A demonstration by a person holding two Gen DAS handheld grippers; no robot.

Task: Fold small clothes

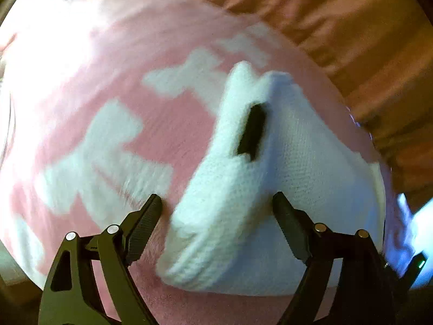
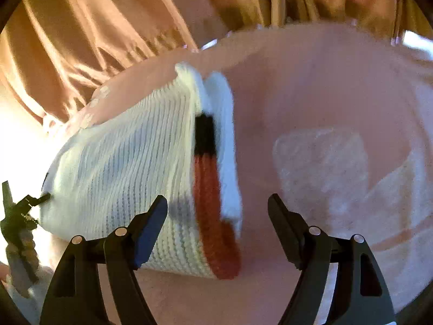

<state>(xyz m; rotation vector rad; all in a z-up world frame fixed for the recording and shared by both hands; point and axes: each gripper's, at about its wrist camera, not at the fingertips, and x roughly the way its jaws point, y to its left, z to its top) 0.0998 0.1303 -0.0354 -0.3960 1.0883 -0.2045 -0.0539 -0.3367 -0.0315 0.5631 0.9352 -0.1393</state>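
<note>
A white knitted garment lay folded over on a pink blanket patterned with white shapes, orange curtains hanging behind. The left gripper stood wide open, nothing between its fingers, poised above the garment's near edge, where a raised fold ran up and away from it toward a small black mark. The right gripper was likewise spread wide and empty, hovering over the garment's other end, where a red-and-black stripe ran lengthwise away from the camera; most of the knit lay to that gripper's left, bare blanket to its right. Each gripper appeared about equally close to its own end of the piece. Whether either finger brushed the fabric could not be told through the blur.
</note>
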